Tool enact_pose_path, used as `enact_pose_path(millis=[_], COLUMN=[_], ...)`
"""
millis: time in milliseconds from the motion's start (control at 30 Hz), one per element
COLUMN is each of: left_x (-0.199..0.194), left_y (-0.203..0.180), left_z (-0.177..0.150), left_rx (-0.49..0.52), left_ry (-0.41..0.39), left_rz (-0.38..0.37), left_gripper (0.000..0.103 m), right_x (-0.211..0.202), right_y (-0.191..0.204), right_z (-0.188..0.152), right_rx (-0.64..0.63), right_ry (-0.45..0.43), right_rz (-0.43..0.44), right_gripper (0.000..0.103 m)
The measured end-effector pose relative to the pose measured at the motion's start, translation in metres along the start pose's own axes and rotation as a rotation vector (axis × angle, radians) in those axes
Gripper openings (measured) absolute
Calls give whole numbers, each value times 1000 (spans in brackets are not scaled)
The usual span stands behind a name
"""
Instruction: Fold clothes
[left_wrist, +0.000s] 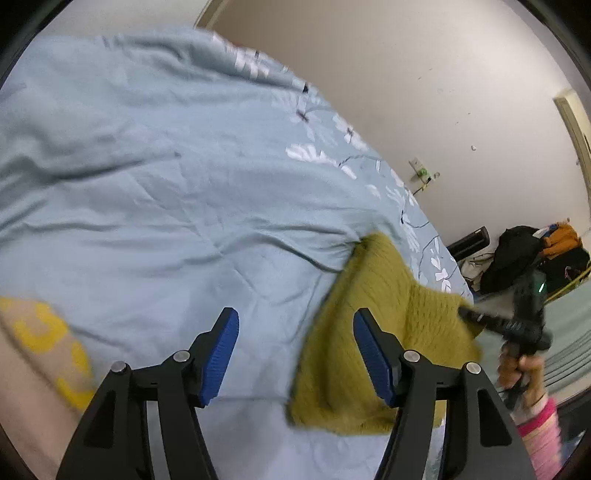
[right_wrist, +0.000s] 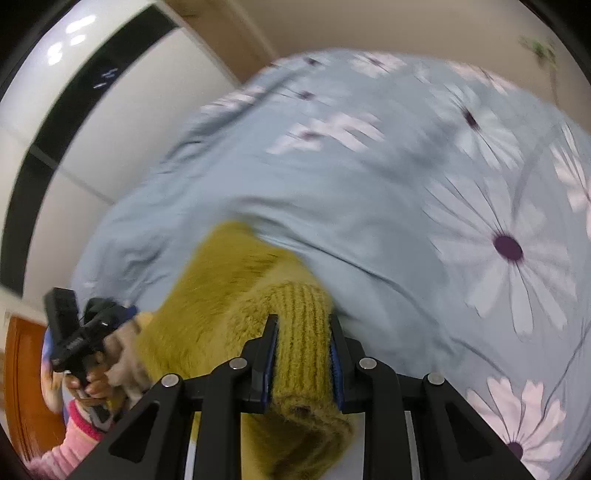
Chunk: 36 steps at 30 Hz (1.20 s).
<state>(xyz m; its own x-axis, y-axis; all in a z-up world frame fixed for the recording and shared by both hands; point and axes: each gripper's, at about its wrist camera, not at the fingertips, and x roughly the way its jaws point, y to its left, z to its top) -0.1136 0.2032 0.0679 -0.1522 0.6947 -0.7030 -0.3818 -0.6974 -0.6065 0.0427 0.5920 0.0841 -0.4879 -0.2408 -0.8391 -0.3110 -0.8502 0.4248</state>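
Note:
An olive-yellow knitted sweater lies on a light blue bedcover. My left gripper is open and empty, its right finger over the sweater's left part. In the right wrist view my right gripper is shut on a ribbed band of the sweater and holds it just above the bedcover. The right gripper also shows in the left wrist view, at the sweater's right edge. The left gripper shows in the right wrist view, held in a hand at the lower left. Both views are motion-blurred.
The bedcover has white daisy prints. A beige wall runs behind the bed. Dark bags and clothes are piled at the right. A white wardrobe with a black strip stands at the left. A beige garment with yellow print lies at lower left.

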Motion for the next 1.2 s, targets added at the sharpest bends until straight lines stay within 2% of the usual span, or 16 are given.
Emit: enact_pose_path(millis=[100, 233, 300, 333, 467, 567, 700, 800, 833, 900, 967, 1000, 1033, 1067, 1133, 1200], left_x=[28, 55, 63, 66, 79, 90, 100, 103, 103, 101, 101, 100, 98, 94, 85, 71], left_y=[2, -13, -19, -22, -25, -30, -40, -47, -48, -49, -50, -52, -54, -58, -68, -79], left_z=[4, -2, -5, -6, -10, -10, -11, -13, -14, -15, -17, -18, -18, -19, -21, -21], left_rx=[-19, 30, 43, 48, 38, 33, 46, 61, 57, 45, 35, 34, 35, 42, 62, 68], left_ry=[86, 176, 195, 203, 246, 273, 293, 297, 293, 284, 280, 275, 267, 256, 229, 207], left_rz=[-39, -73, -89, -100, -137, -142, -125, -93, -84, -69, -47, -37, -29, -25, -19, -65], left_gripper=[69, 70, 70, 71, 71, 71, 71, 70, 70, 62, 47, 41, 37, 34, 31, 29], right_x=[15, 12, 3, -2, -12, 1, 29, 36, 36, 35, 36, 37, 36, 36, 35, 21], right_y=[-26, -49, -52, -52, -63, -67, -71, -72, -72, -76, -79, -78, -75, -73, -68, -61], right_z=[-15, -31, -38, -42, -71, -97, -114, -115, -114, -111, -109, -107, -106, -105, -102, -97], right_rx=[61, 169, 195, 205, 259, 312, 387, 443, 457, 501, 540, 547, 546, 545, 544, 515], right_ry=[-3, -57, -94, -114, -153, -107, -79, -120, -140, -187, -221, -223, -220, -218, -213, -225], right_rz=[24, 128, 144, 147, 227, 301, 391, 452, 461, 505, 542, 531, 503, 475, 422, 403], right_gripper=[26, 33, 44, 58, 76, 81, 86, 89, 89, 89, 88, 87, 80, 61, 39, 30])
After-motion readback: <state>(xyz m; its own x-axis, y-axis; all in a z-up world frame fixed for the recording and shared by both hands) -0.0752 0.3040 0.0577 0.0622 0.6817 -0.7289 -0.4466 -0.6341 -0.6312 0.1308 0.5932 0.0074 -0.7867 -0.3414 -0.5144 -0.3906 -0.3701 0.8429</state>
